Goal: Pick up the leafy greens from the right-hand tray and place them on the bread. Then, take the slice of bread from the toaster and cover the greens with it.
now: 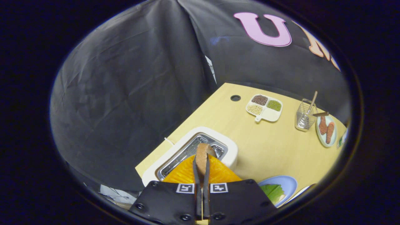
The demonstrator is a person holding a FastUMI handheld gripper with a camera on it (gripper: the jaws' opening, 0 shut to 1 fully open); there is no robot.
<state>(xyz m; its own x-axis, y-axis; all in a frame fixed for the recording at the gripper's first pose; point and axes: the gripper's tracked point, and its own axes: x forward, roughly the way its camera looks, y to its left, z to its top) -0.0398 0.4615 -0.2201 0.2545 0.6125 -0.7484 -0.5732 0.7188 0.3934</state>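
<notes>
Gripper point(201, 165) fingers clamp bread slice point(202, 153) above white toaster point(229, 150) on pale wooden table point(268, 147); blue plate point(289, 184) of greens point(273, 191) at four o'clock.

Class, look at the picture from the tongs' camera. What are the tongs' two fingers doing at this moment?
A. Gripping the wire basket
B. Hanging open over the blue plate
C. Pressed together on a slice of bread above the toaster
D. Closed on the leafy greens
C: the tongs have both fingers pressed on the slice of bread, held edge-on just above the toaster, while the leafy greens already lie on the blue plate.
</notes>
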